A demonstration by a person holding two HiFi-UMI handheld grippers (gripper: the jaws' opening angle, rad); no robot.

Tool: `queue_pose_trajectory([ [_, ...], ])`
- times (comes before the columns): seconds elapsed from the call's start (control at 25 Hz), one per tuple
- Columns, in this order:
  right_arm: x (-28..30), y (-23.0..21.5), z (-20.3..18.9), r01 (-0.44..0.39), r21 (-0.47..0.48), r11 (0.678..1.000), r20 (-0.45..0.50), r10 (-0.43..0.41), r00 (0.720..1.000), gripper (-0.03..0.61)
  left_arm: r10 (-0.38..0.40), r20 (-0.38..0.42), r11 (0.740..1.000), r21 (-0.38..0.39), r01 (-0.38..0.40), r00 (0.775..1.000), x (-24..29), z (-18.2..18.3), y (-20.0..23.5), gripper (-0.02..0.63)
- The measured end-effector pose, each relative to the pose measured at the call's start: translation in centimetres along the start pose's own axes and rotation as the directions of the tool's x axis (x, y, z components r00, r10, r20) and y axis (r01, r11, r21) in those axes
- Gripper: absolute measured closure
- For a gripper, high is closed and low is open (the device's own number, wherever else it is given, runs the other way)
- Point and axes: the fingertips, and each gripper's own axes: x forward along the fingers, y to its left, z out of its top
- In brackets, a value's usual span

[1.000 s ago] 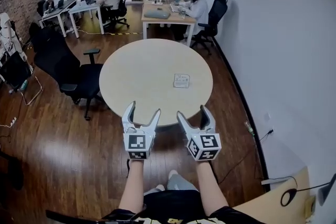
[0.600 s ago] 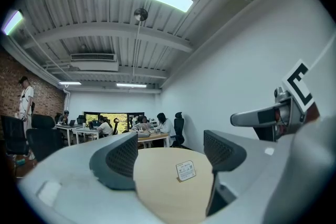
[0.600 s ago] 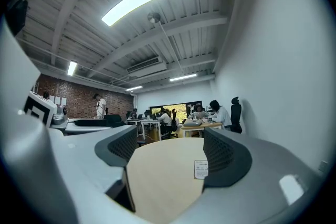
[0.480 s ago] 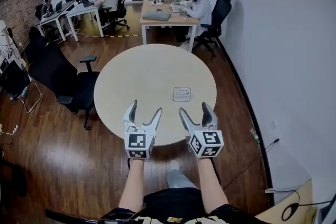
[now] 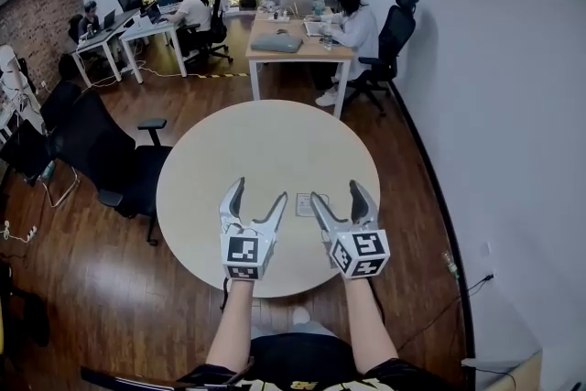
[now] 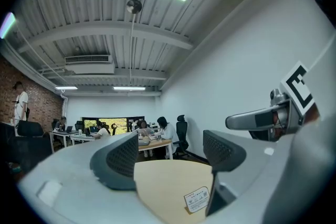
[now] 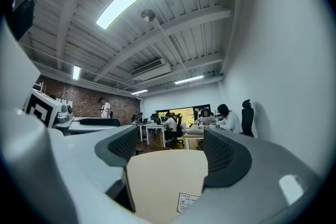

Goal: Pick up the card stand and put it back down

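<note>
The card stand (image 5: 306, 204) is a small white printed card standing on the round beige table (image 5: 229, 151), right of its middle. In the head view it shows in the gap between my two grippers, beyond their tips. My left gripper (image 5: 259, 190) hovers level over the table's near part; its jaws have just been closing slightly, and they are open with nothing between them. My right gripper (image 5: 336, 190) is open and empty too. The card stand (image 6: 198, 199) appears low right in the left gripper view. In the right gripper view the card stand (image 7: 187, 201) lies low, just ahead.
A black office chair (image 5: 119, 165) stands at the table's left. Behind the table is a desk (image 5: 298, 46) with seated people, and more desks at the back left. A white wall (image 5: 494, 105) runs along the right. The floor is dark wood.
Both grippers have moved forward from the table's near edge to over its top. The card stand, earlier well ahead of them, now shows between the two grippers.
</note>
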Motion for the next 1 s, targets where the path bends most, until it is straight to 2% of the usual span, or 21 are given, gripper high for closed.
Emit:
queue_pose_trajectory([
  [0.24,3.0,-2.1,-2.9,-0.024,0.031,0.999,-0.038,0.025,0.999,0.190,-0.027,-0.065,1.000,0.003,0.027,0.997,4.0,-2.9,0.2,0.225],
  [0.44,4.1,-4.0,-5.5,0.020,0.047,0.999,-0.073,-0.017,0.997,0.195,-0.069,-0.112,0.998,-0.014,0.068,0.991,5.6,-5.6,0.3,0.225],
  [0.76,4.1,-5.5,-12.5,0.091,0.064,0.994,-0.196,-0.077,0.978,0.196,-0.160,-0.206,0.986,-0.073,0.148,0.965,7.4,-12.5,-0.2,0.225],
  [1.0,3.3,-5.6,-18.2,0.095,0.063,0.993,-0.298,-0.072,0.952,0.195,-0.229,-0.256,0.972,-0.113,0.206,0.939,8.4,-16.6,-1.4,0.225],
])
